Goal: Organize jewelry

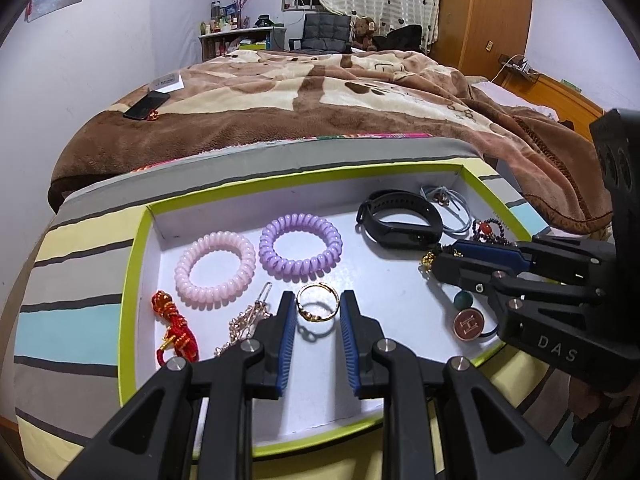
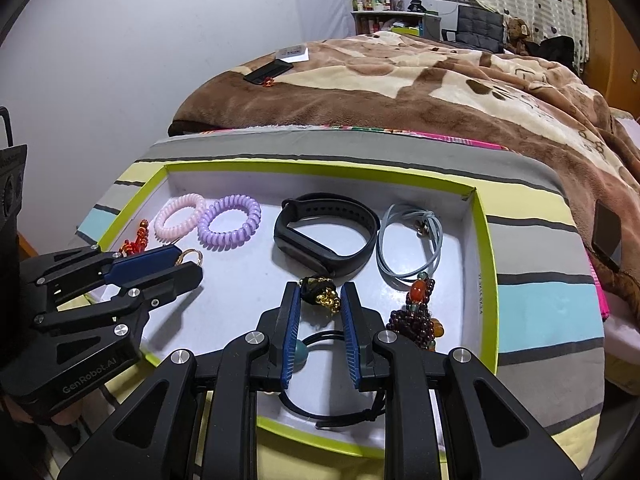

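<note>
A white tray with a lime-green rim (image 1: 132, 280) (image 2: 486, 248) holds the jewelry. My left gripper (image 1: 317, 298) (image 2: 188, 264) is shut on a gold ring (image 1: 318, 304) (image 2: 191, 255), held just above the tray floor, where its shadow falls. My right gripper (image 2: 319, 292) (image 1: 438, 258) is shut on a gold-and-black charm (image 2: 322, 294) (image 1: 427, 259) low over the tray's right half. Under it lies a black hair tie with a green bead (image 2: 301, 351) and a round H button (image 1: 468, 323).
In the tray lie a pink coil tie (image 1: 215, 268), a purple coil tie (image 1: 300, 248), a black wristband (image 2: 326, 232), a grey-blue cord (image 2: 408, 240), a dark red bead bracelet (image 2: 418, 316), a red knotted cord (image 1: 176, 328) and a pale gold chain (image 1: 244, 324). A blanketed bed (image 1: 320, 112) lies behind.
</note>
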Demonstrator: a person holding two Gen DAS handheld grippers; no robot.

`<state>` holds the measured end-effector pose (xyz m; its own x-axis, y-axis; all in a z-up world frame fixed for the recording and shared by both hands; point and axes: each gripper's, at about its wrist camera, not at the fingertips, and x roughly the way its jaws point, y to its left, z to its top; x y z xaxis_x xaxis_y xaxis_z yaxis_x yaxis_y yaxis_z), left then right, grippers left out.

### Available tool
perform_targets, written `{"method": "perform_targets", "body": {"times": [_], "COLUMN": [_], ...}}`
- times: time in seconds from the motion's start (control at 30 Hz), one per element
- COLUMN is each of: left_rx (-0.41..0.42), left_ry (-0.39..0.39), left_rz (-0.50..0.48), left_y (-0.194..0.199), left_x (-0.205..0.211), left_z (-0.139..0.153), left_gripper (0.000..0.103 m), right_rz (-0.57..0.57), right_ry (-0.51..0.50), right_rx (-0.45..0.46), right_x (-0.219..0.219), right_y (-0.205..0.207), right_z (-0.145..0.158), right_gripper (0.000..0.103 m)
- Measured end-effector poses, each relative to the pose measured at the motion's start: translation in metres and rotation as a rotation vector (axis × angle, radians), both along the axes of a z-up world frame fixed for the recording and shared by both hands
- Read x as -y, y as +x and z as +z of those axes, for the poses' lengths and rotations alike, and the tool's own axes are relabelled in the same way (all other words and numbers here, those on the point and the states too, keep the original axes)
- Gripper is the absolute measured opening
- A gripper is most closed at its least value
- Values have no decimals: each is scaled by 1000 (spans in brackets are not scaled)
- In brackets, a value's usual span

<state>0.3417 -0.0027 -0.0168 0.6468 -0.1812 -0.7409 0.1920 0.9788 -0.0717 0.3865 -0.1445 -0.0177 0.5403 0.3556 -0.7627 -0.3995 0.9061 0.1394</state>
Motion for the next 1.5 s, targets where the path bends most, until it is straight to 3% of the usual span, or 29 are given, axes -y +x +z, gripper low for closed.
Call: {"method": "perform_targets", "body": {"times": [0.13, 0.57, 0.97, 1.5], "left_rx": [1, 62, 152, 210], "left_ry": [5, -6, -23, 7], "left_rz": [12, 54, 101, 177], "left_y": [-1, -38, -118, -216], "left_x": [0, -12, -14, -8], "left_z": [1, 26, 48, 43], "left_gripper": [33, 33, 38, 44], "right_rz": [1, -14, -8, -64], "right_ry": [-5, 31, 29, 47], "right_rx": [3, 77, 170, 230], "right_x": [-1, 11, 18, 38], "right_y": [0, -38, -122, -223], "right_z": [0, 32, 54, 53], "right_gripper": [23, 29, 34, 37]}}
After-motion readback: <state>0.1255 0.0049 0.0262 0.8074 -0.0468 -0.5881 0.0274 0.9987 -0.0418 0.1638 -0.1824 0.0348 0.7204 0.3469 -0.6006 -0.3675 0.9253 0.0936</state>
